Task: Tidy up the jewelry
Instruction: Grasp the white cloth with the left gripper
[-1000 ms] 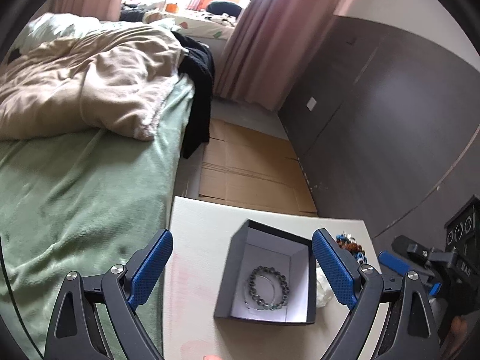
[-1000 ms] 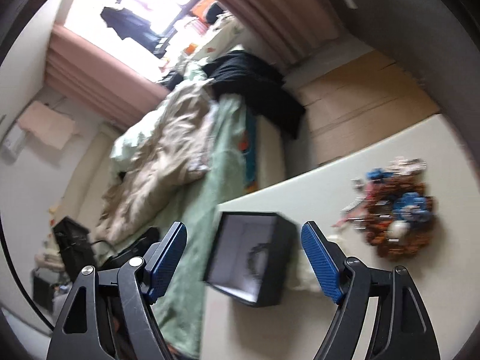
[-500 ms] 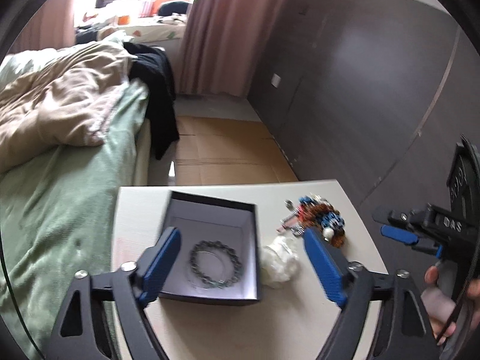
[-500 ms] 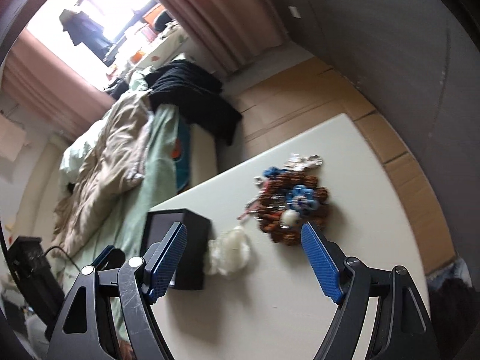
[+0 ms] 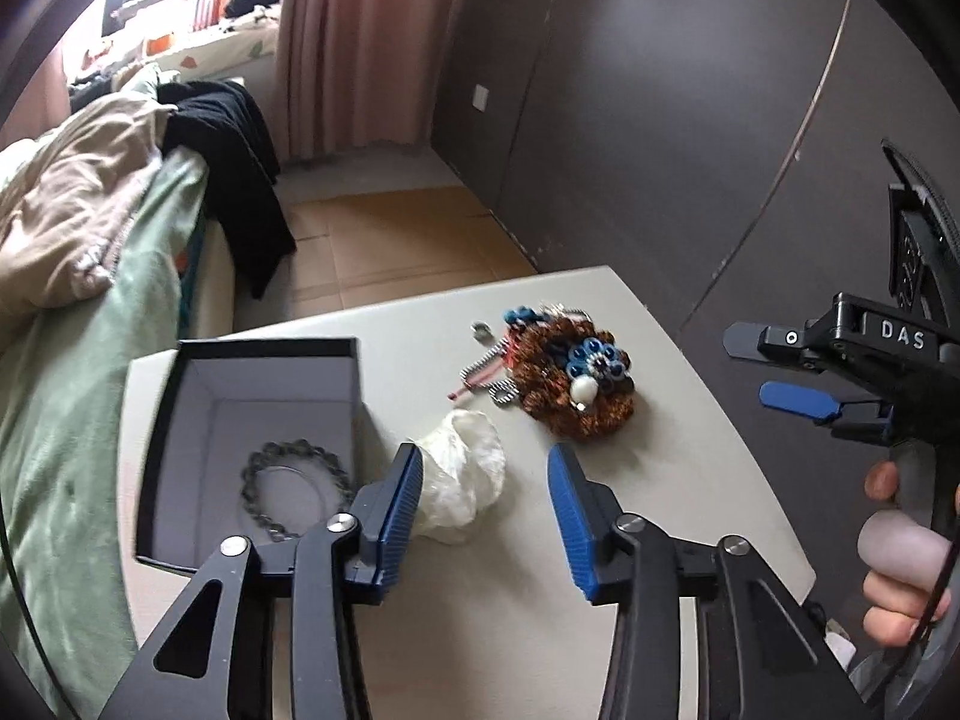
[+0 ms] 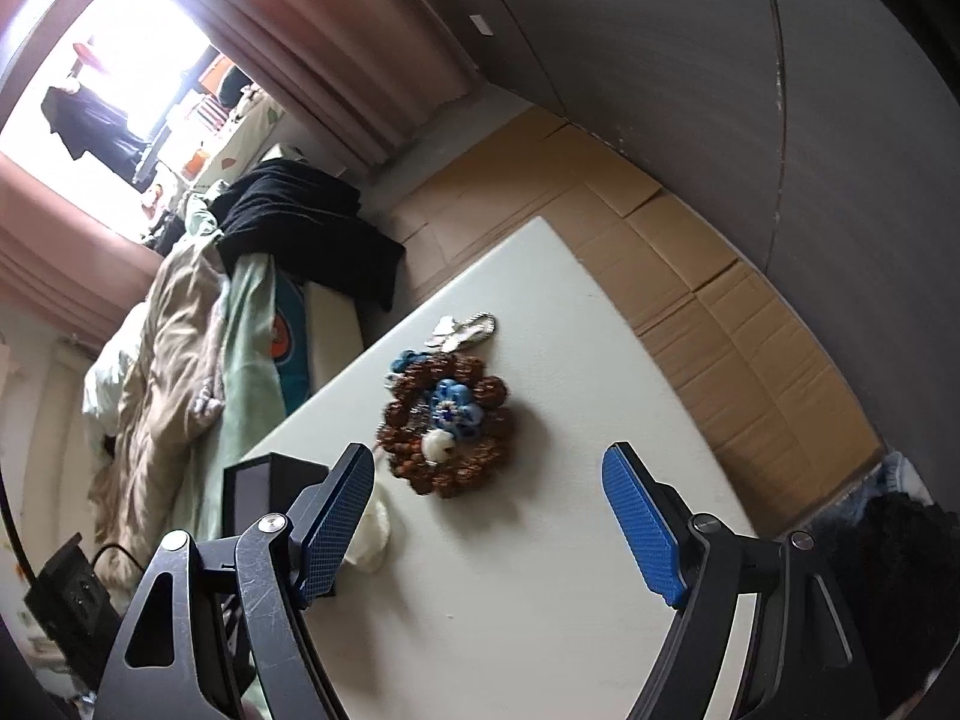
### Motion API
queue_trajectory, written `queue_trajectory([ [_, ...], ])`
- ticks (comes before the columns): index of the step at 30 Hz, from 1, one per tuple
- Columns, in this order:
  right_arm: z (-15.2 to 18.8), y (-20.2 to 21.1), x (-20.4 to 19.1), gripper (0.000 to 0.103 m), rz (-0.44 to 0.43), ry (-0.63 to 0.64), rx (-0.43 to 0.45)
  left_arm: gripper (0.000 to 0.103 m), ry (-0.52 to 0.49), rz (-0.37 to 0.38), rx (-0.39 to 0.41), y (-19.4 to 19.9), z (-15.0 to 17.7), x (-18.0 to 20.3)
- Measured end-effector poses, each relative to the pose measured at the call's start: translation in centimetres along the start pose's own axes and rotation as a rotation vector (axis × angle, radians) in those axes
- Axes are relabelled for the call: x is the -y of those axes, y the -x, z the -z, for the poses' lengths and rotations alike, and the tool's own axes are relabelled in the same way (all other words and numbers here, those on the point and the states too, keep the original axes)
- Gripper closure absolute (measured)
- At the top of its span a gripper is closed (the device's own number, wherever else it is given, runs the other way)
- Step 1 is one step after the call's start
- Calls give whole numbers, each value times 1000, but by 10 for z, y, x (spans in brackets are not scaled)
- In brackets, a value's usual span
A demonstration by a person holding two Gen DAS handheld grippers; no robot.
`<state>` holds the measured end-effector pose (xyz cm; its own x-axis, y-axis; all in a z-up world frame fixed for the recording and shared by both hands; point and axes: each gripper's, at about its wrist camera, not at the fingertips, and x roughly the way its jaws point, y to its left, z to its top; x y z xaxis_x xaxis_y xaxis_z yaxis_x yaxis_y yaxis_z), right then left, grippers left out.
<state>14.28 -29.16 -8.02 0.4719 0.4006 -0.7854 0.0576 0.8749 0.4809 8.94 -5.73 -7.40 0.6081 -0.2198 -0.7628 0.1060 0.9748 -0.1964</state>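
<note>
A heap of jewelry (image 5: 570, 378) with brown beads, a blue flower piece and a white bead lies on the white table (image 5: 660, 480). To its left stands an open black box (image 5: 258, 354) holding a dark bead bracelet (image 5: 294, 486). My left gripper (image 5: 485, 462) hovers over the table with its jaws closing. A white crumpled wad (image 5: 465, 480) shows between them, and the pads do not press on it. My right gripper (image 6: 489, 462) stands open and holds nothing, just short of the jewelry heap (image 6: 447, 426). It also shows from the side as the right gripper (image 5: 762, 369).
A bed with a green sheet (image 5: 66, 372), a beige duvet and a black garment (image 5: 240, 168) runs along the table's left side. Flattened cardboard (image 6: 720, 324) covers the floor beyond the table. Dark wall panels (image 5: 660, 120) close the right. A hand (image 5: 894, 540) grips the right gripper's handle.
Both grippers have swung right across the table, from the black box toward the jewelry heap. The left jaws have narrowed a good deal. The right jaws kept their width.
</note>
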Motion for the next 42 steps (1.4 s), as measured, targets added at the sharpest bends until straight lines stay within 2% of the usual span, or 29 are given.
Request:
queue_trajectory([
  [9,-5,7,13,25,4,-14,4,65,-31,31,-74,-27,5,14],
  [15,-7,8,16,25,-5,-28,3,65,-49,-81,-90,-44,5,17],
  [22,-10,5,17,25,-9,-32,-8,65,-87,-179,-75,-60,3,21],
  [23,-10,5,16,25,-10,-32,-10,68,-90,-193,-72,-61,3,21],
  [25,-10,3,14,25,-12,-22,-17,87,-85,-222,-72,-63,2,18],
  [26,-10,2,12,25,-11,-15,-20,100,-72,-224,-76,-63,1,15],
  [28,-9,-2,7,26,-7,0,-24,102,-45,-204,-65,-60,-1,9],
  [29,-9,-4,5,27,-8,6,-27,103,-36,-197,-50,-55,-3,7],
  [33,-8,-23,1,52,-20,-4,-82,103,-20,-155,-4,-39,-11,5],
  [37,-6,-41,-2,68,-33,-14,-123,103,3,-120,34,-24,-16,1],
  [42,-6,-55,-5,78,25,-12,-123,103,28,-92,63,-11,-17,-8],
])
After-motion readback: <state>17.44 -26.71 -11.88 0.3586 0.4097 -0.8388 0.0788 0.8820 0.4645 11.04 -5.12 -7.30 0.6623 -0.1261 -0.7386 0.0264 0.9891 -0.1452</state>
